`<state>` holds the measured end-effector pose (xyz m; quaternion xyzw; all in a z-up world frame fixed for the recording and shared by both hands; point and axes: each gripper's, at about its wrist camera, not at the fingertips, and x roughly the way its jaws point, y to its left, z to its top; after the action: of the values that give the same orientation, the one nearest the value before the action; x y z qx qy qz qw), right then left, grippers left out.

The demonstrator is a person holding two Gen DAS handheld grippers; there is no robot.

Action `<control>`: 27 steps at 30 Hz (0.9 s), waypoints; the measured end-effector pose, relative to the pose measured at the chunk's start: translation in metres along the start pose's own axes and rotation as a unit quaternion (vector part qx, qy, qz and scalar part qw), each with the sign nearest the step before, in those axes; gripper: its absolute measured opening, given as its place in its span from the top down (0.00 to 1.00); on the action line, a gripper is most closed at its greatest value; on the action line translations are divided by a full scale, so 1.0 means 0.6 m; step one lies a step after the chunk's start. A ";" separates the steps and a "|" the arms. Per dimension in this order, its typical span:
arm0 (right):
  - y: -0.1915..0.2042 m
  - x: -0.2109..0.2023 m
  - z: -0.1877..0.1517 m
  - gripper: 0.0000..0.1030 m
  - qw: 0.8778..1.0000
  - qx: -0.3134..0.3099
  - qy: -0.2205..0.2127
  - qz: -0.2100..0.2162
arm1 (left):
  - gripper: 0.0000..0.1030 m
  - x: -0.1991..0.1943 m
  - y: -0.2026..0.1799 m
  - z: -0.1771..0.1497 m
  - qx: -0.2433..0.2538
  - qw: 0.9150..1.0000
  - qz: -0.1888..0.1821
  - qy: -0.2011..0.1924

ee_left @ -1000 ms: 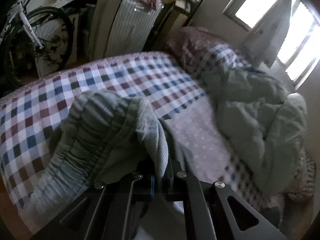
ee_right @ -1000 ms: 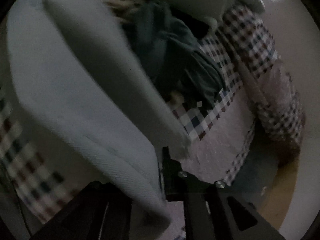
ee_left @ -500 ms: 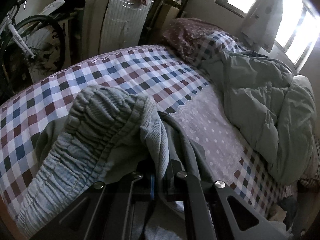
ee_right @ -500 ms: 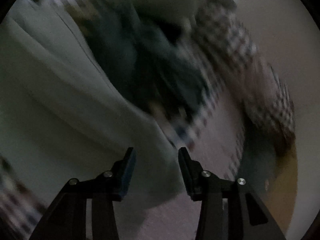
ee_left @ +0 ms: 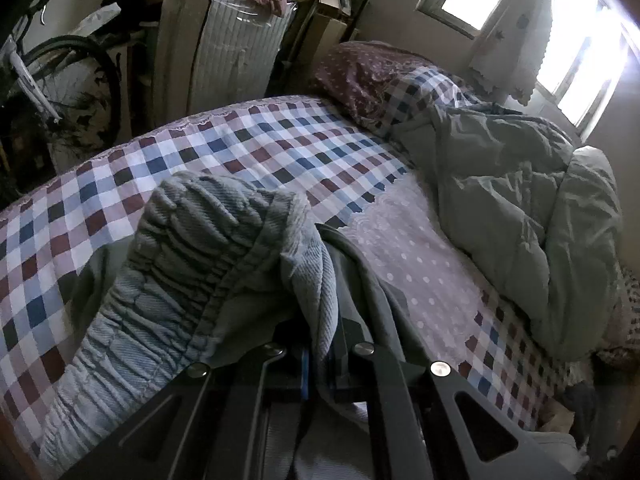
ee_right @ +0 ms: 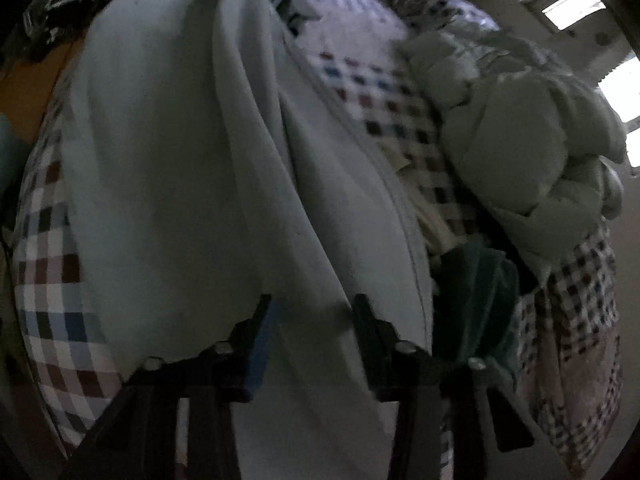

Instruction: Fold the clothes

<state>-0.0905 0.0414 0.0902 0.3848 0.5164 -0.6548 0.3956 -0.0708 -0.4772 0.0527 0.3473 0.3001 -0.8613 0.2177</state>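
Observation:
My left gripper (ee_left: 320, 354) is shut on the elastic waistband of a pair of light blue-grey trousers (ee_left: 192, 256) and holds it bunched above the checked bedspread (ee_left: 248, 152). In the right wrist view the trousers' pale legs (ee_right: 192, 160) lie spread along the bed. My right gripper (ee_right: 314, 312) is open and empty, its fingers (ee_right: 262, 328) wide apart just over the cloth.
A pale green quilt (ee_left: 532, 216) is heaped at the bed's right; it also shows in the right wrist view (ee_right: 520, 120). A dark green garment (ee_right: 476, 292) lies beside the trousers. A bicycle (ee_left: 52, 80), a wrapped mattress (ee_left: 240, 48) and boxes stand behind the bed.
My right gripper has opened and let go of the trouser cloth, which now lies flatter on the bed. My left gripper keeps its hold on the waistband and has shifted slightly.

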 end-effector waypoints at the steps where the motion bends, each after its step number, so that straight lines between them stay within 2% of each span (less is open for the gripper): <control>1: -0.002 0.005 -0.001 0.73 1.000 0.000 0.002 0.002 | 0.96 0.000 0.000 -0.001 0.000 1.000 -0.001 0.000; 2: -0.004 0.008 -0.003 0.75 1.000 0.003 0.005 0.004 | 0.96 0.001 0.000 -0.001 0.000 1.000 -0.001 0.000; 4: -0.001 0.003 -0.005 0.88 1.000 0.000 0.008 -0.002 | 0.96 0.000 0.001 -0.002 -0.001 1.000 -0.004 0.000; 6: 0.002 -0.004 -0.007 0.95 1.000 -0.004 0.011 -0.008 | 0.96 -0.001 0.001 -0.002 -0.001 1.000 -0.007 0.001; 8: 0.002 -0.015 -0.008 0.96 1.000 -0.006 0.010 -0.019 | 0.96 -0.003 0.001 -0.001 0.000 1.000 -0.009 0.001; 12: -0.029 -0.055 -0.006 0.97 0.997 0.021 -0.019 -0.068 | 0.95 -0.011 0.000 0.005 -0.008 1.000 -0.019 0.004; 16: -0.055 -0.062 0.010 0.97 0.994 0.025 -0.018 -0.106 | 0.96 -0.019 -0.009 0.020 -0.016 1.000 -0.022 0.004; 20: -0.080 -0.021 0.037 0.98 0.992 0.025 -0.001 -0.126 | 0.96 -0.015 -0.022 0.035 -0.015 1.000 -0.015 0.002; 22: -0.092 0.004 0.046 0.98 0.991 0.033 0.005 -0.128 | 0.96 0.001 -0.028 0.039 -0.008 1.000 -0.001 0.013; 25: -0.105 0.040 0.050 0.98 0.992 0.051 0.013 -0.117 | 0.95 0.048 -0.035 0.037 0.011 0.998 0.036 0.055; 27: -0.106 0.068 0.054 0.97 0.992 0.061 0.020 -0.108 | 0.94 0.067 -0.032 0.034 0.010 0.996 0.045 0.070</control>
<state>-0.1679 0.0146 0.0821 0.3630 0.5222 -0.7161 0.2877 -0.1182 -0.4837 0.0420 0.4223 0.2900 -0.8272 0.2309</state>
